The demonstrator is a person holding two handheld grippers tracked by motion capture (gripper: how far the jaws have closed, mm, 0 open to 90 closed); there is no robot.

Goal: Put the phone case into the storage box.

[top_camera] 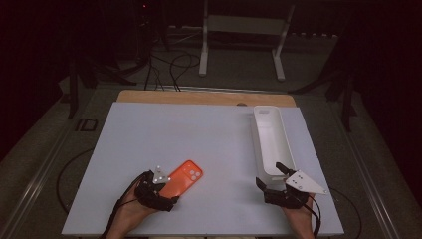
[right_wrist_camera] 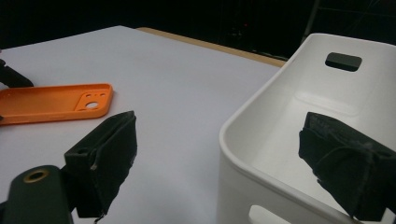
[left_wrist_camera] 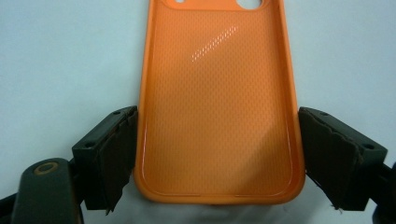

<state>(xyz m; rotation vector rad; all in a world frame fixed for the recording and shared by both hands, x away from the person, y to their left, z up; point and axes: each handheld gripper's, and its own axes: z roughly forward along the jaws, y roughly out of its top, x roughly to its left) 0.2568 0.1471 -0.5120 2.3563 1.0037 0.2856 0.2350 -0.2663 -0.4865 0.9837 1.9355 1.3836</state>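
The landmark is the long white plastic bin [top_camera: 271, 141], a smooth, round-cornered trough with a slot handle in each end wall, standing lengthwise on the pale matte table sheet [top_camera: 199, 134].

Step in hand, as judged: acquisition of the orange phone case [top_camera: 182, 179] for transfer toward the bin. The case lies flat, well to the left of the bin's near end, open side up. It is a flexible-looking rubbery shell with a fine dotted texture inside, a raised glossy rim and camera cut-outs at its far end.

Left gripper [left_wrist_camera: 217, 158]: jaws spread wide, straddling the near end of the case; the black, rough-edged foam pads [left_wrist_camera: 119, 154] stand at the case's two long edges. The left pad appears to touch the rim; whether the right presses cannot be confirmed. Treat the case as bracketed, not yet clamped.

Right gripper [right_wrist_camera: 233, 158]: jaws open, one outside the bin's near wall and one inside, neither pressing.

Next move, as judged: close the left jaws squarely on the rim; the soft shell may flex, so grip lightly before lifting.
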